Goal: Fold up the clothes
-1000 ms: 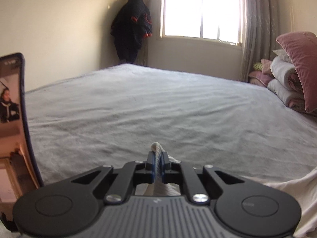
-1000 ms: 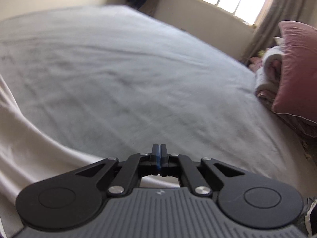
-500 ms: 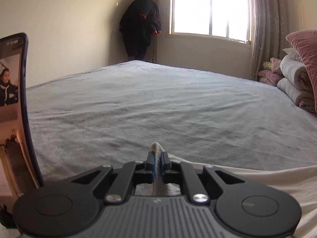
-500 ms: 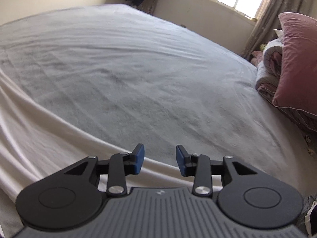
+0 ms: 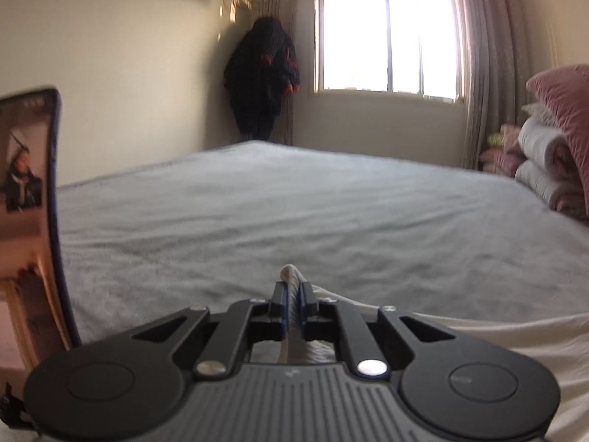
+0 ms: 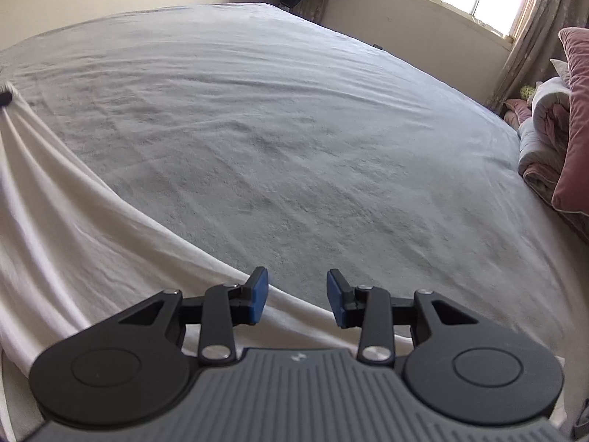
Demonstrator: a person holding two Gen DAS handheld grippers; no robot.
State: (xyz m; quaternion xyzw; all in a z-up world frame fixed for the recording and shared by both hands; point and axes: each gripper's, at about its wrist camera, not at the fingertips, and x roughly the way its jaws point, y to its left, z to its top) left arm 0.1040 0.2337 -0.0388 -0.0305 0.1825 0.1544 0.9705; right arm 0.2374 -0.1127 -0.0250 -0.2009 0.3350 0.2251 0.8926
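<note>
The left gripper is clamped on a bunched edge of the white garment, which spreads along the lower frame over the grey bed; the right gripper gapes part-open, empty, above the garment's edge

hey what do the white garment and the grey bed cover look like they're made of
White garment: seemingly a soft, thin, matte knit, cotton-like; it drapes in fine folds. Grey bed cover: probably a fuzzy fleece or brushed plush, judging by its napped, mottled surface. Exact fibres unclear.
</note>
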